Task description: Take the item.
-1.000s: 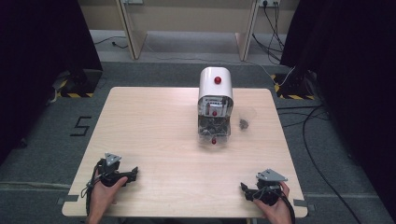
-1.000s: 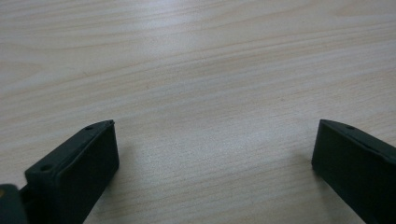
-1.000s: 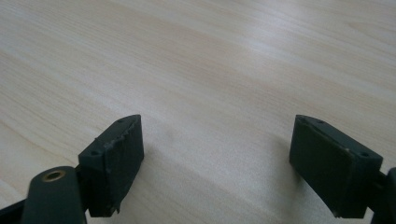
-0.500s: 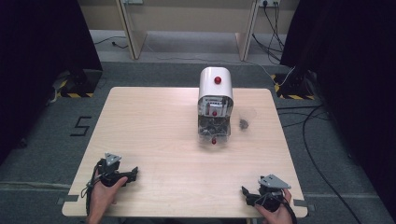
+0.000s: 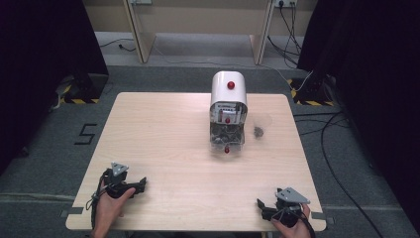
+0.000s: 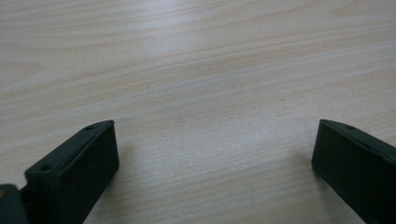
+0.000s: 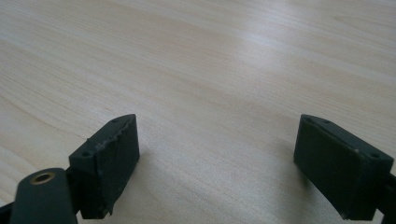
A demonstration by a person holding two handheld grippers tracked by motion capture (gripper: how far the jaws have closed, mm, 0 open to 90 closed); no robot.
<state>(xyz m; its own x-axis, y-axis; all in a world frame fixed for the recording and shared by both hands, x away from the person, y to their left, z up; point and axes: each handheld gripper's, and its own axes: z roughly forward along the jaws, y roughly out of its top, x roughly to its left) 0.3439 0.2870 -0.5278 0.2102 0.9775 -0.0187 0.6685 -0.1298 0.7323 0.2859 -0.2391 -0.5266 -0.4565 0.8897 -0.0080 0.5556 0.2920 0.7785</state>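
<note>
Left gripper [image 5: 140,184]: it rested at the near left corner of the desk [image 5: 163,144], held in a hand [image 5: 110,208], its jaws spread wide with nothing between them but bare wood.
Right gripper [image 5: 261,207]: it sat at the near right edge, jaws likewise spread and holding nothing.
Dispenser [image 5: 228,114]: the white-domed machine with a red knob stood far ahead of both grippers, ahead and to the right of the left one, ahead and to the left of the right one.
Clear cup [image 5: 261,126]: it stood just beside the dispenser on the right gripper's side, with something dark lying in its bottom.
Risk of tipping: the cup looked light and see-through, so a fast reach could have knocked it over and spilled its contents.
Risk of crushing: too hard a squeeze would probably have buckled its thin wall.
Risk at the dispenser: pushing the knob or outlet one-handed might have slid the whole machine across the smooth wood.
</note>
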